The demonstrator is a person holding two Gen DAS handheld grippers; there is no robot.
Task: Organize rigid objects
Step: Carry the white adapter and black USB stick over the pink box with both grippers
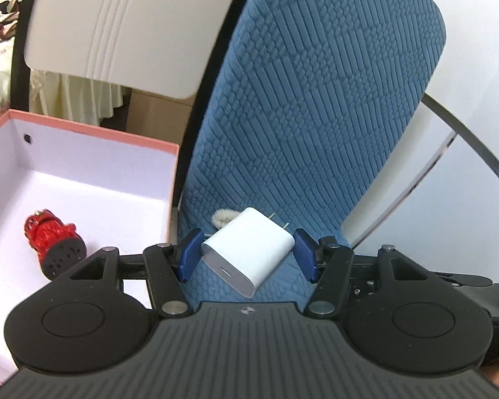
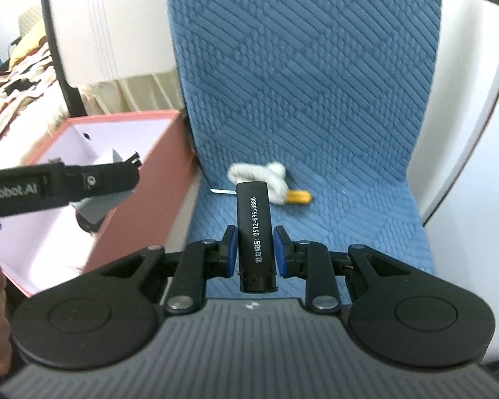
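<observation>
Now | left claw [image 1: 248,254] level, clamps white charger [image 1: 249,249] | right claw [image 2: 254,249] level, grips black stick [image 2: 254,236] over blue chair [image 2: 316,99]

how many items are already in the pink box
1 that shows: a red and black object lying on the floor of the pink box near its front. The left gripper hides part of the box in the right wrist view, so more may be hidden.
</observation>
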